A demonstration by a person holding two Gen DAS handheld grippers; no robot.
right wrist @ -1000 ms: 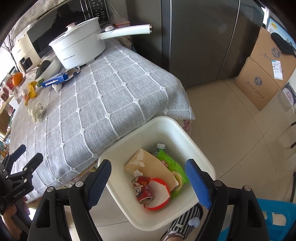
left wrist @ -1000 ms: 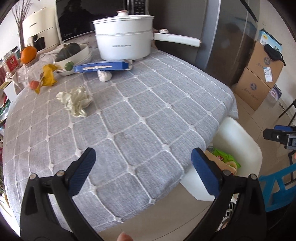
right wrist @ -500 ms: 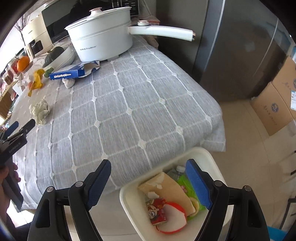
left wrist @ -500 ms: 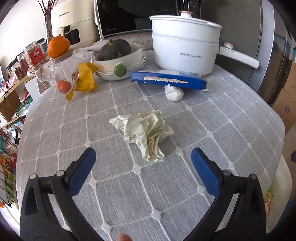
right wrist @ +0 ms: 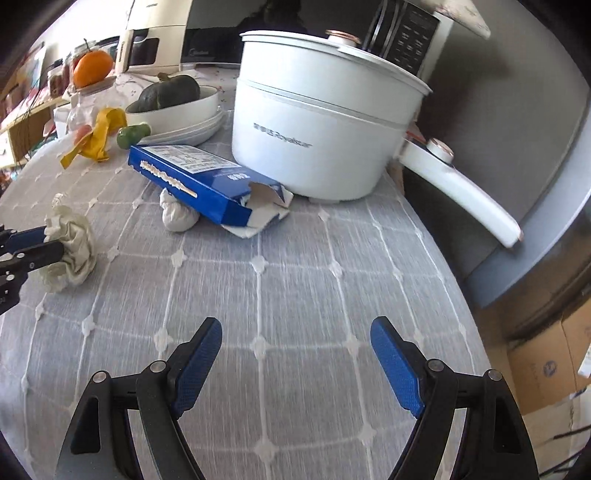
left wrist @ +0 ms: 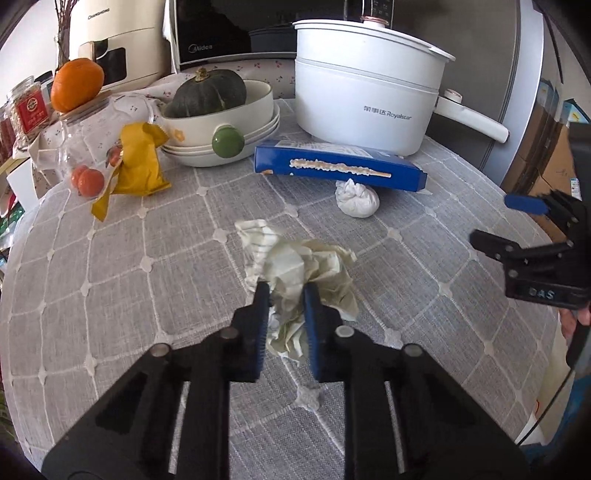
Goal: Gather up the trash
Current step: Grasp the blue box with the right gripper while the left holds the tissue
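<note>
My left gripper [left wrist: 285, 295] is shut on a crumpled cream paper wad [left wrist: 317, 266] lying on the grey checked tablecloth [left wrist: 147, 295]; the wad also shows in the right wrist view [right wrist: 75, 243], pinched by the left gripper [right wrist: 48, 240]. A torn blue box [left wrist: 338, 168] lies beyond it, propped on a small white tissue ball [left wrist: 356, 201]. The box [right wrist: 195, 177] and ball [right wrist: 177, 218] lie ahead-left of my right gripper [right wrist: 295, 336], which is open and empty over the cloth. A yellow wrapper [left wrist: 138, 166] lies at the left.
A white Royalstar pot [left wrist: 365, 99] with a long handle [right wrist: 461, 192] stands at the back. Stacked bowls holding a dark squash [left wrist: 210, 94], a glass jar [left wrist: 83, 147] topped by an orange, and a microwave [left wrist: 229, 33] line the back. Cardboard boxes [right wrist: 546, 365] stand on the floor right.
My left gripper advanced to the cream paper wad and closed on it. My right gripper swung up from over the white bin to low over the table, still open.
</note>
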